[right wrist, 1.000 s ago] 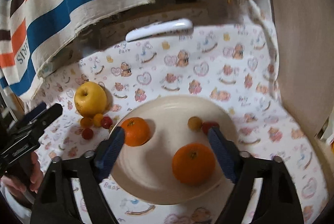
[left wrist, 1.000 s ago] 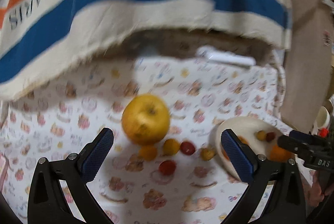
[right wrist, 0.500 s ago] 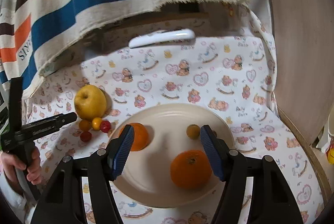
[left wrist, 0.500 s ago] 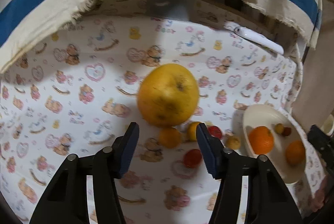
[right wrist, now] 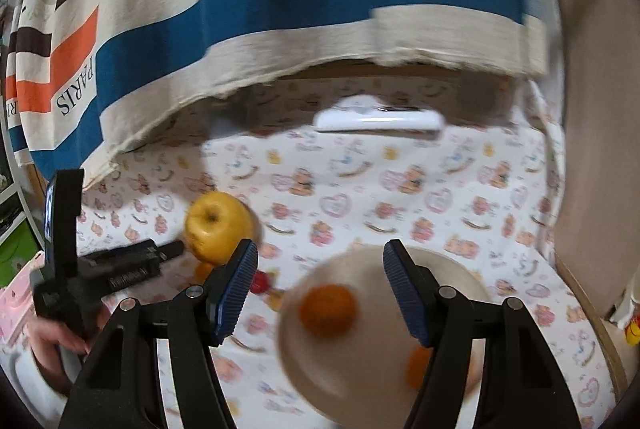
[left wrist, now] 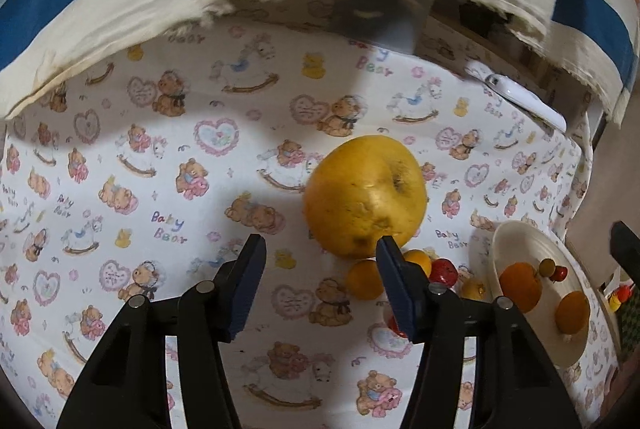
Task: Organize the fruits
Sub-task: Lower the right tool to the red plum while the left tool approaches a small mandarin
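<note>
A large yellow apple (left wrist: 364, 195) lies on the bear-print cloth, just ahead and right of my left gripper (left wrist: 320, 269), which is open with nothing between its fingers. Small orange and yellow fruits (left wrist: 364, 283) and a red cherry tomato (left wrist: 444, 271) cluster under the apple; another red one is half hidden behind the right finger. The cream plate (left wrist: 516, 241) at far right holds two oranges (left wrist: 520, 287) and small fruits. In the right wrist view my right gripper (right wrist: 320, 281) hovers open over the plate (right wrist: 372, 369) and an orange (right wrist: 328, 309). The apple (right wrist: 218, 229) and left gripper (right wrist: 120, 265) show at its left.
A striped PARIS cloth (right wrist: 280, 9) hangs over the back of the table. A white flat device (right wrist: 380, 119) lies beneath its edge. A wooden panel (right wrist: 592, 109) closes the right side. A hand (right wrist: 52, 337) holds the left gripper.
The left jaws narrowed from wide, and the gripper came close to the apple, which now sits right of centre. The right gripper narrowed slightly and lifted back from the plate; its view blurred.
</note>
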